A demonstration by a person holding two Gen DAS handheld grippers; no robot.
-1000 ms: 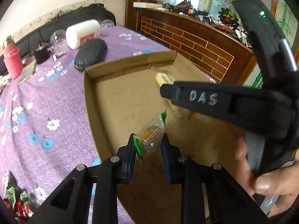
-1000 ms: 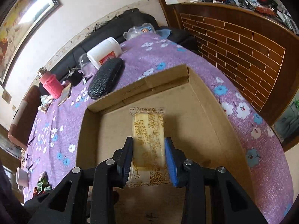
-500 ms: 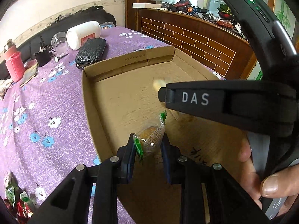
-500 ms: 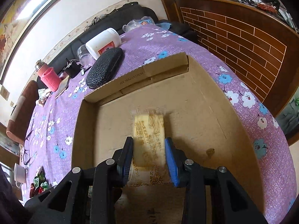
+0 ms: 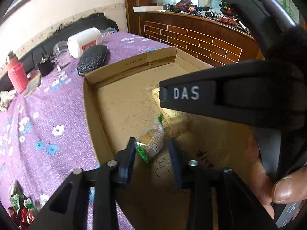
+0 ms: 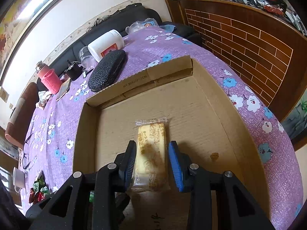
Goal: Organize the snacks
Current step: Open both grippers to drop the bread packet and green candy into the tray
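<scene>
The task looks to be in its early or middle part: two snacks are arriving in the cardboard box (image 6: 214,115), and more wrapped sweets (image 5: 19,210) wait outside it on the purple cloth (image 5: 38,124), so some work is left.

Nearest in the left wrist view, the left gripper (image 5: 152,153) is over the near left part of the box. Its jaws are opening, and the round cake in a clear wrapper (image 5: 151,140) lies between them. The wrapper's green edge is against the left pad, but the right pad stands clear of it, so I judge the cake is being let go there.

In the right wrist view, the right gripper (image 6: 153,158) is over the middle of the box. The long yellow cake packet (image 6: 151,143) lies between its fingers, with its far end reaching out past the tips. A thin gap shows on each side, so the pads seem not to press it; the packet seems to rest on the box floor.

Farther away, beyond the box wall, a black case (image 6: 107,71) and a white jar (image 6: 105,44) lie on the cloth.
</scene>
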